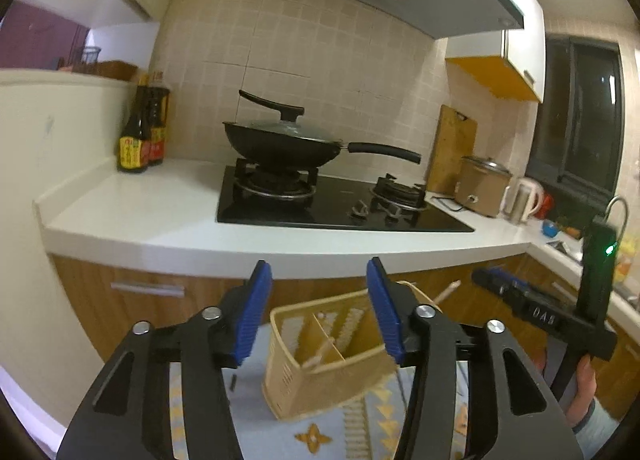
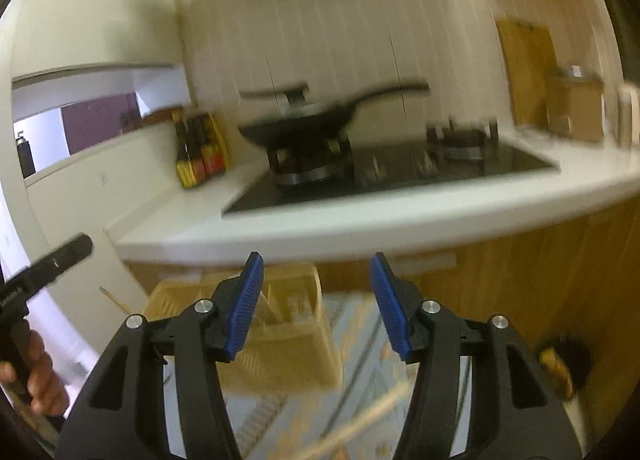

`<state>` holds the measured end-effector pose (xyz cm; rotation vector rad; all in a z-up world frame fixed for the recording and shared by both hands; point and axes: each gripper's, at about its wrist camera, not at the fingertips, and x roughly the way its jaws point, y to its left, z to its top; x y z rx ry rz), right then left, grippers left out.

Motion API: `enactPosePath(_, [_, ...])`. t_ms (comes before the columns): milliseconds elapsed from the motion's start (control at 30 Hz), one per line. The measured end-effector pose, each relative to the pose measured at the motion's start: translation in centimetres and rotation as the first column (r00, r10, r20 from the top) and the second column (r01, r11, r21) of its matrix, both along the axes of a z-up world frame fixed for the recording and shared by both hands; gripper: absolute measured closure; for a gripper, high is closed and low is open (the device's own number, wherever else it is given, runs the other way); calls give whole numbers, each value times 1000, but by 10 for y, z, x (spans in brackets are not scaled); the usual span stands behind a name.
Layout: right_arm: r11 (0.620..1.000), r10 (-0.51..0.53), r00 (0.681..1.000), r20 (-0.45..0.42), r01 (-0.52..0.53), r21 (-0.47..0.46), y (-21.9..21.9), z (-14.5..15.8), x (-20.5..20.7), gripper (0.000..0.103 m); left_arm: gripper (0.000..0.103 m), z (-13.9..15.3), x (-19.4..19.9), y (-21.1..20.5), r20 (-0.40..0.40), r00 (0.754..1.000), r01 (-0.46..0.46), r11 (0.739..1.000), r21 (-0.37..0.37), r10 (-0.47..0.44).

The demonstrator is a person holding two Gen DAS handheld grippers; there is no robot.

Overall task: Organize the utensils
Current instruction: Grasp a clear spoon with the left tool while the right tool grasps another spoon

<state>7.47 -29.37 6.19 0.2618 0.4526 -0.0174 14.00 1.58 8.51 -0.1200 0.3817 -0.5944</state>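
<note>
A beige slotted utensil caddy (image 1: 320, 356) with divided compartments stands on a patterned cloth (image 1: 340, 432), below and in front of my left gripper (image 1: 318, 312). A pale chopstick (image 1: 320, 356) leans inside it and another chopstick (image 1: 448, 292) pokes up behind its right rim. My left gripper is open and empty, raised above the caddy. My right gripper (image 2: 316, 308) is open and empty too; its view is blurred, with the caddy (image 2: 280, 324) below its left finger and a pale chopstick (image 2: 360, 420) lying on the cloth.
A white counter (image 1: 160, 215) carries a black gas hob (image 1: 332, 207) with a lidded wok (image 1: 284, 143), sauce bottles (image 1: 138, 139) at left, and a cutting board, cooker and kettle (image 1: 524, 199) at right. Wooden cabinets (image 1: 140, 300) lie below. The right gripper's body (image 1: 560, 312) shows at right.
</note>
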Motion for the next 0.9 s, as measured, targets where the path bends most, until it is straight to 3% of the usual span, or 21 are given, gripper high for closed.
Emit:
enactPosePath(200, [998,-19,966,-258,31,45,-8,-36,-18,51,52,-14,-30,10,-55,998,-27,998,52,30])
enactPosePath(333, [995,6,894,-447,41,95,-4,-86,-18,51,52,-43,-45,13,-152,988,3,997,81,10])
enactPosePath(433, [990,63,839,-541,17,142,8,-118,-20,52,54,-78,-51,9,-281,959,54,990,128,-16])
enactPosePath(533, [985,134,814,-566,-46,167,27,-130,-33,56,56,-111,-56,4,-382,924,102,977,188,-23])
enactPosePath(700, [975,219,773,-596,-160,151,57,-143,-70,65,63,-164,-63,-3,-557,829,197,954,227,-38])
enactPosePath(767, [972,235,760,-605,-171,163,62,-147,-83,69,68,-174,-70,-8,-570,821,215,940,265,-27])
enactPosePath(900, [968,249,742,-622,-177,177,65,-156,-103,71,69,-179,-86,-24,-529,849,242,891,384,-3])
